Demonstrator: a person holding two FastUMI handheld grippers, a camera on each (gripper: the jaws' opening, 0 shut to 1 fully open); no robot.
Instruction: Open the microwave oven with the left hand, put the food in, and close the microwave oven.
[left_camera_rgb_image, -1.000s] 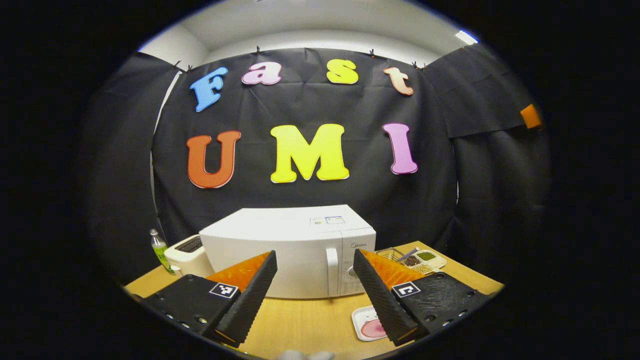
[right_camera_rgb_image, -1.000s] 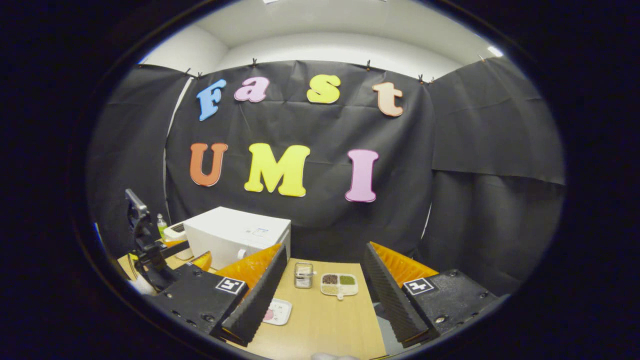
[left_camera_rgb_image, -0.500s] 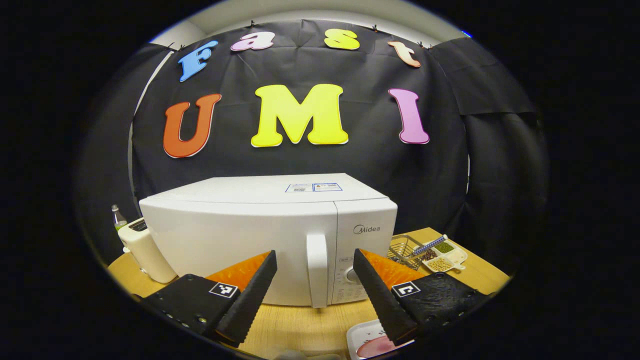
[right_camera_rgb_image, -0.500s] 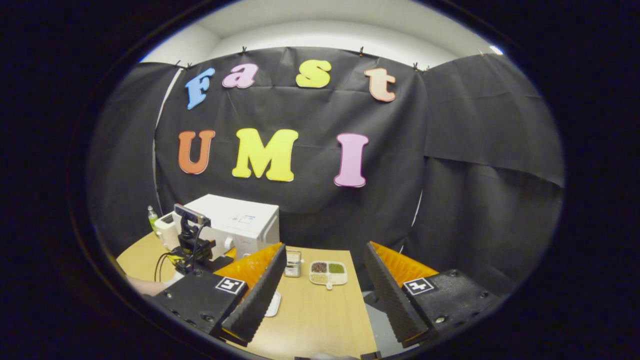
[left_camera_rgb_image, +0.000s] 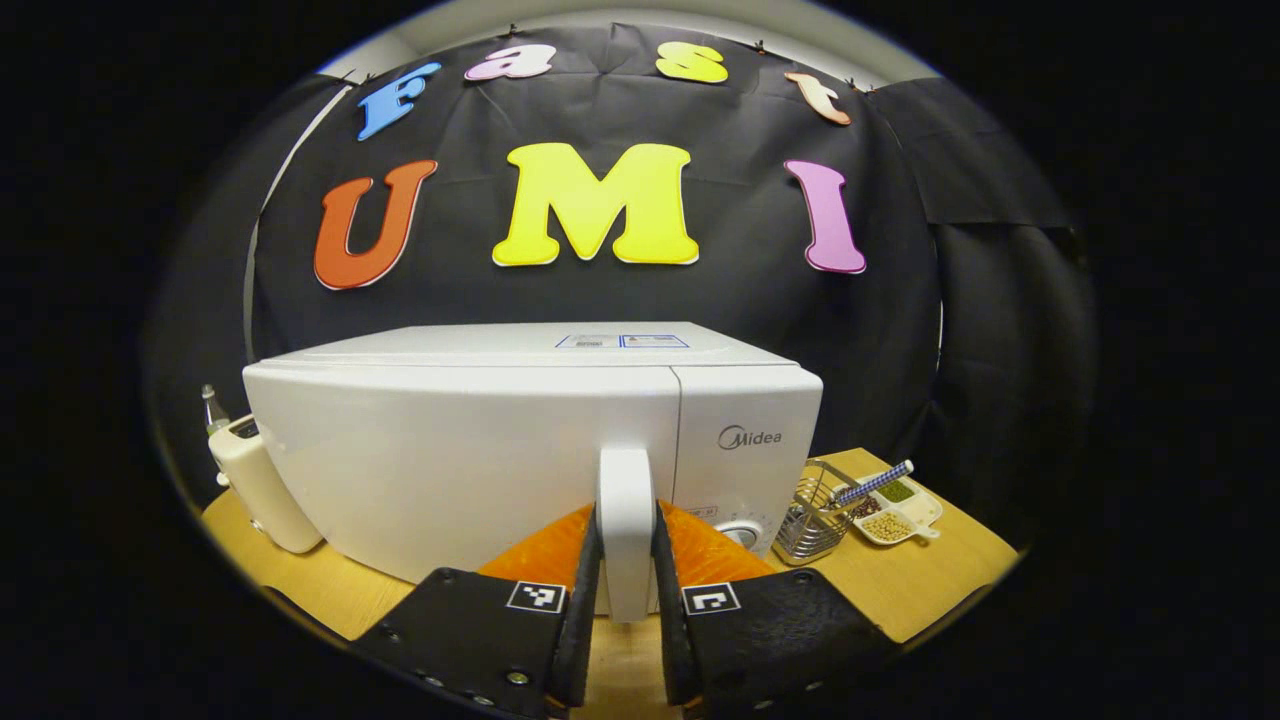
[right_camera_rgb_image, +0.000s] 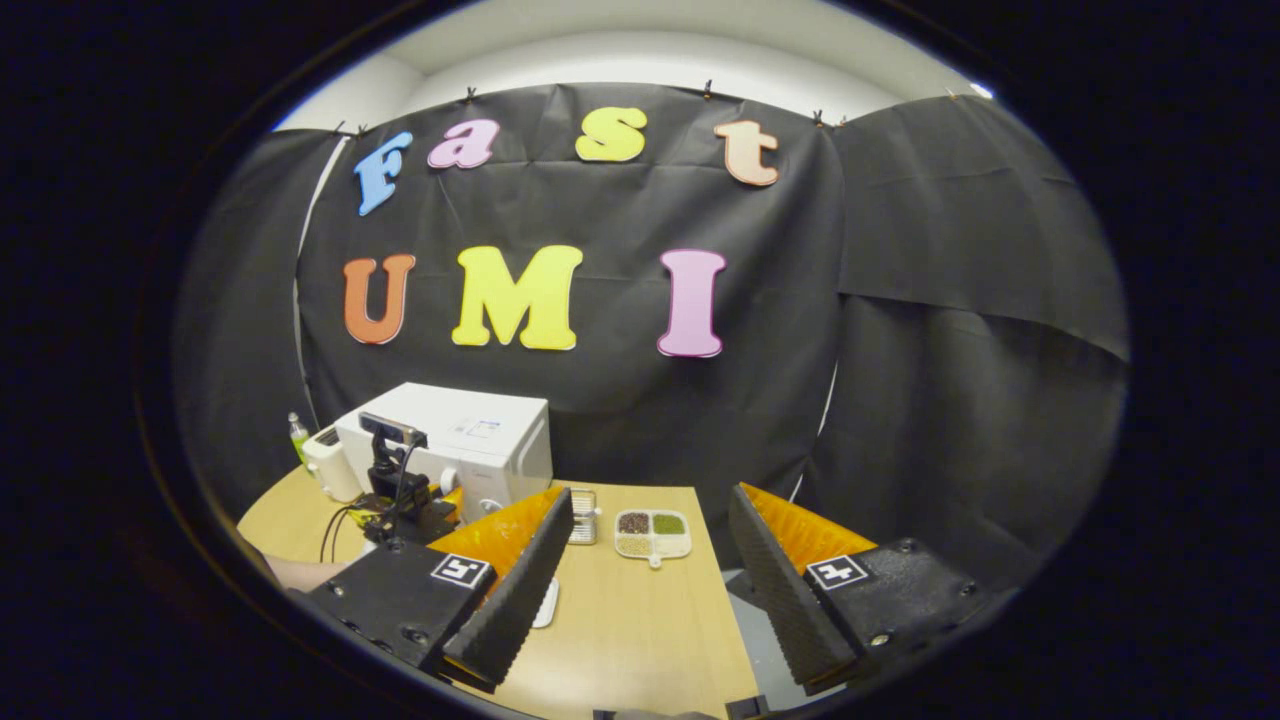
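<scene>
Left gripper: in the left gripper view we see its two fingers clamped on the microwave's door handle, one pressing each side of the white vertical bar.
Right gripper: in the right gripper view we find its fingers spread wide apart with nothing between them, hanging above the wooden table.
Plate: a white plate lies on the table just past the right gripper's left finger, mostly hidden by it; we cannot tell what is on it.
Microwave: white, door closed, standing on the table directly ahead of the left gripper; in the right gripper view it sits far off to the left, with the left gripper in front of it.
Wire basket: just right of the microwave.
Divided dish: beside the basket, holding grains and beans in separate sections.
Toaster: white, left of the microwave.
Bottle: green, behind the toaster.
</scene>
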